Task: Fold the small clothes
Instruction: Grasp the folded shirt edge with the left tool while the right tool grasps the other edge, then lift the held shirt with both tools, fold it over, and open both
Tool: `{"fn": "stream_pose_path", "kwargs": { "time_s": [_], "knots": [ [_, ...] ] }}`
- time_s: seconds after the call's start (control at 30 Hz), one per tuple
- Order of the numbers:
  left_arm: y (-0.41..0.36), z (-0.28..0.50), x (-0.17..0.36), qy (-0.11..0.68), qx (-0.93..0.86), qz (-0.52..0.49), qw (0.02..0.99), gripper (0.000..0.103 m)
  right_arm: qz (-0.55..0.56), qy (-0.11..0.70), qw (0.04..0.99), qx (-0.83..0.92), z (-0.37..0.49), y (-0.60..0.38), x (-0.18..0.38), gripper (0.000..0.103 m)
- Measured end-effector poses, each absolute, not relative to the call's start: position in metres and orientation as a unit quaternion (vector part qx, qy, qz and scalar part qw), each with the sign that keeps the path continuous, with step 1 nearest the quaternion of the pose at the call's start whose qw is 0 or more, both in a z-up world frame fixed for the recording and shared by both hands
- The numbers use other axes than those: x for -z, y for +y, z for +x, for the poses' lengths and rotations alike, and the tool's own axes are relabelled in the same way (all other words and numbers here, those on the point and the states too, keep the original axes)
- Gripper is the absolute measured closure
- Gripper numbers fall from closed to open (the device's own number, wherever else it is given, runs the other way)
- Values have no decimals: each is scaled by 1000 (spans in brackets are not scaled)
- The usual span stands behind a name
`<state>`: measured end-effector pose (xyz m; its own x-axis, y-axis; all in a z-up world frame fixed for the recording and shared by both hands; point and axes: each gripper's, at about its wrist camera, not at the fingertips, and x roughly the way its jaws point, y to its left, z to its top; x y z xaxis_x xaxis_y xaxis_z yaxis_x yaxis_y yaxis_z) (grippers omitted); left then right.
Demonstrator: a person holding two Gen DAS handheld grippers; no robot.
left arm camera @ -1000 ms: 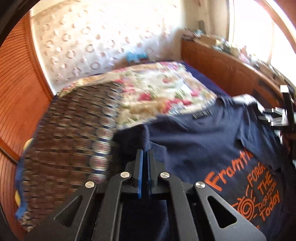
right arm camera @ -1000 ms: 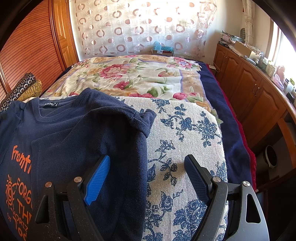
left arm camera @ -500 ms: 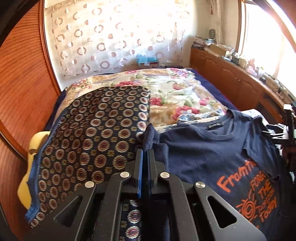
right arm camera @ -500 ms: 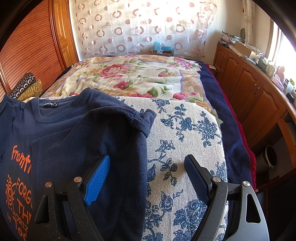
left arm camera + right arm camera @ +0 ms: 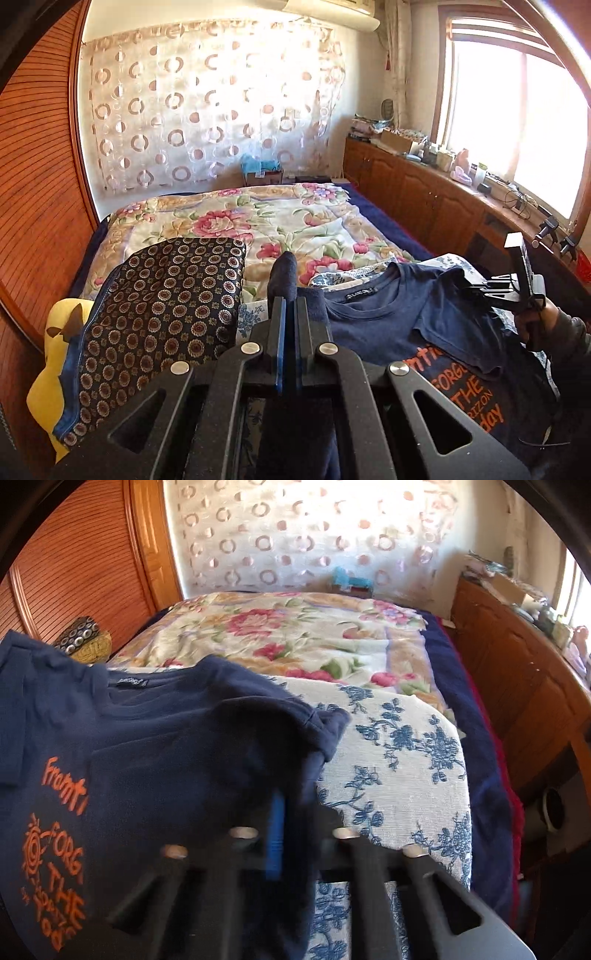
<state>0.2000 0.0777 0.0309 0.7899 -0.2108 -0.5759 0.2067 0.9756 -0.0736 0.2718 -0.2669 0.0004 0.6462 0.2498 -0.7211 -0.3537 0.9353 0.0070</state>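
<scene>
A navy T-shirt (image 5: 388, 325) with orange print lies on the bed's near end. My left gripper (image 5: 291, 302) is shut on a bunched fold of its left sleeve, which sticks up past the fingertips. In the right wrist view the T-shirt (image 5: 166, 757) fills the left half. My right gripper (image 5: 291, 805) is blurred, its jaws closing tight on the shirt's right sleeve side, with the fabric pinched between the pads. The left wrist view shows the right gripper (image 5: 469, 286) at the shirt's far edge, held by a hand (image 5: 535, 325).
The shirt lies on a white cover with blue flowers (image 5: 399, 775). A dark medallion-patterned pillow (image 5: 166, 295) and a yellow cushion (image 5: 55, 332) sit to the left. The floral blanket (image 5: 277, 221) stretches behind. Wooden cabinets (image 5: 424, 192) line the right, a wooden wardrobe (image 5: 37, 184) the left.
My right gripper's jaws went from wide open to closed on the shirt's right side. My left gripper rose with the sleeve, and that corner of the shirt lifted.
</scene>
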Motion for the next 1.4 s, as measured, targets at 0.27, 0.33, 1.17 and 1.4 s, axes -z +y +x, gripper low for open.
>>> {"fn": "stream_pose_path", "kwargs": {
  "time_s": [0.27, 0.33, 1.17, 1.4],
  "knots": [
    [79, 146, -35, 284, 113, -10, 952, 98, -45, 299, 936, -180, 213, -277, -49, 98],
    [79, 129, -31, 279, 112, -12, 954, 98, -43, 280, 940, -188, 190, -280, -57, 98],
    [127, -34, 64, 312, 38, -60, 947, 98, -41, 295, 933, -204, -38, -340, 3, 99],
    [131, -33, 80, 332, 33, -48, 941, 98, -39, 337, 922, -188, -23, -340, 29, 94]
  ]
}}
